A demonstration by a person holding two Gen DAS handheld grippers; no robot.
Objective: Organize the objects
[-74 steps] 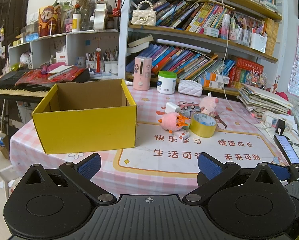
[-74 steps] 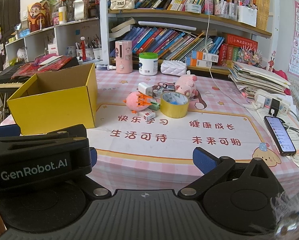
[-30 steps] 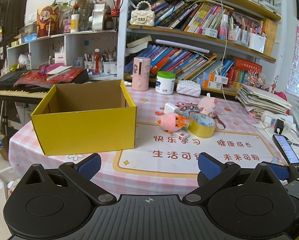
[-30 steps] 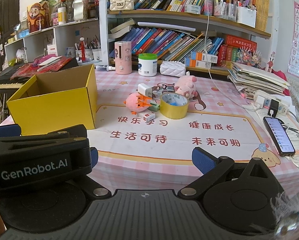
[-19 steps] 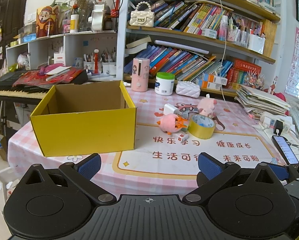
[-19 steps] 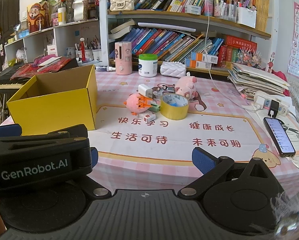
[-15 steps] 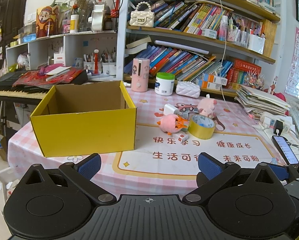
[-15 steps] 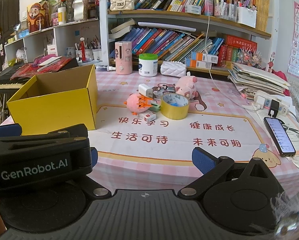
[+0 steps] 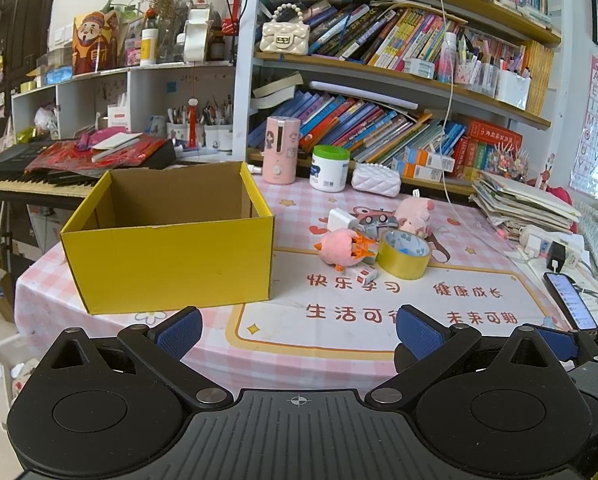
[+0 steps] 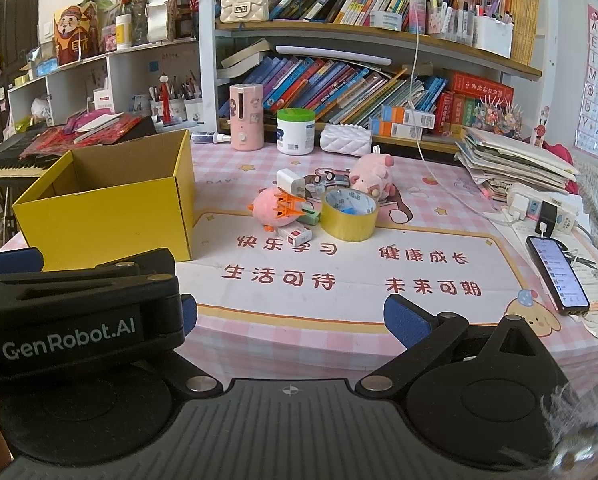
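Little has changed since the earlier frames: both cameras have crept slightly toward the bench, so the yellow cardboard box (image 9: pixel 167 240) and the cluster of small things sit marginally larger, and nothing on the cloth has shifted. The left hand-held gripper (image 9: pixel 297 326) hangs at the near edge with its blue pads spread wide and nothing between them; the right hand-held gripper (image 10: pixel 289 316) is likewise spread and empty, its left finger partly hidden behind the left gripper's black body.

The bench (image 10: pixel 379 328) wears a pink checked cloth under a glossy mat printed with red Chinese characters. Behind it stand crowded bookshelves (image 9: pixel 379 64), and at 9 o'clock a keyboard (image 9: pixel 15 184) heaped with red paper.

The box, open-topped with a plain brown inside, stands at 10 o'clock from the left gripper. At 1 o'clock lies the cluster: a fuzzy round pink plush bird (image 9: pixel 341 245) with an orange beak, touching a shiny roll of yellow tape (image 9: pixel 404 254) lying flat, a small white eraser (image 9: pixel 362 274) in front of them, a white charger cube (image 9: pixel 341 219) behind, and a plush pink pig (image 9: pixel 413 214) at the back. A smartphone (image 10: pixel 557 274) with its screen lit lies at 3 o'clock in the right view.
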